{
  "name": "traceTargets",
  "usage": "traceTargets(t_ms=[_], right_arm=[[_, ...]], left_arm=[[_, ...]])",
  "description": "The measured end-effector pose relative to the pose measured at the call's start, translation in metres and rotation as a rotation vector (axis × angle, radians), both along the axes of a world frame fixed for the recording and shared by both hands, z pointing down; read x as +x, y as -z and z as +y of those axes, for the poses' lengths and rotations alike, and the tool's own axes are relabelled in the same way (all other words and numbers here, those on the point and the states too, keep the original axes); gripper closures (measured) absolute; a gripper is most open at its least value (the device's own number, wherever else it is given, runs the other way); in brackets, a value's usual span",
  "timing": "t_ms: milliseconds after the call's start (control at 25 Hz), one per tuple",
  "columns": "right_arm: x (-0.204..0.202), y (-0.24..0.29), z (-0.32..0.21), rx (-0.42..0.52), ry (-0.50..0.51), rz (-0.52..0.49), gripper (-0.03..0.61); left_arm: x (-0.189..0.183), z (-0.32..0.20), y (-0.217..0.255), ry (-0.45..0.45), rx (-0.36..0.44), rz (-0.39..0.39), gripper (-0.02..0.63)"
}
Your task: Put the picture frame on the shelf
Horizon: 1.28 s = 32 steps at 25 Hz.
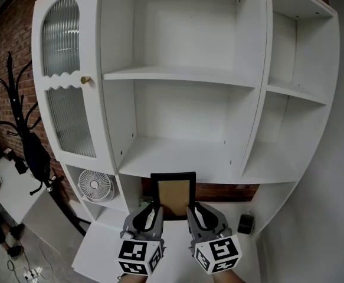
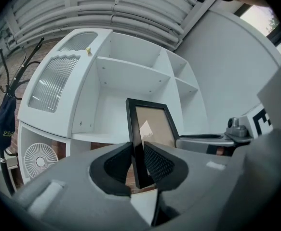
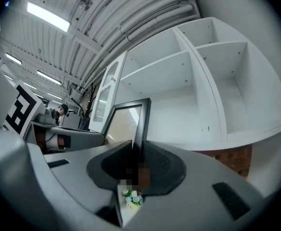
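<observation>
You hold the picture frame [image 1: 173, 194] upright and off every surface, in front of the white shelf unit [image 1: 180, 75], its top edge just below the lower middle shelf board [image 1: 177, 158]. The brown panel faces you. Your left gripper [image 1: 150, 212] is clenched on the frame's left edge, with both pads pressing the black moulding. Your right gripper [image 1: 196, 212] grasps the right edge the same way. A small white fan [image 1: 95, 185] sits in the lower left cubby, well apart from the frame.
</observation>
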State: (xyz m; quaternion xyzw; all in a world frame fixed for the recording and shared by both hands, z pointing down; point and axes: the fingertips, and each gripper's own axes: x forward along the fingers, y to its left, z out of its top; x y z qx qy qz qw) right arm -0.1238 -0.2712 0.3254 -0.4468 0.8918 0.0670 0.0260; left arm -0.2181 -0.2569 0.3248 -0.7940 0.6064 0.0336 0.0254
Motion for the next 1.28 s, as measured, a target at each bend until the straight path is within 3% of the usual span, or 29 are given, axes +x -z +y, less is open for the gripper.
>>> traceTargets(t_ms=[600,1280], right_arm=[[-0.021,0.051,-0.022,0.066,0.005,0.041,0.492],[-0.037,0.094,-0.085,0.052,-0.028,0.048,0.488]], left_arm=[[-0.021,-0.027,0.05,-0.015,0.059,-0.01,0.531],[-0.036,-0.087,0.101,-0.026,0.084,-0.081,0.531]])
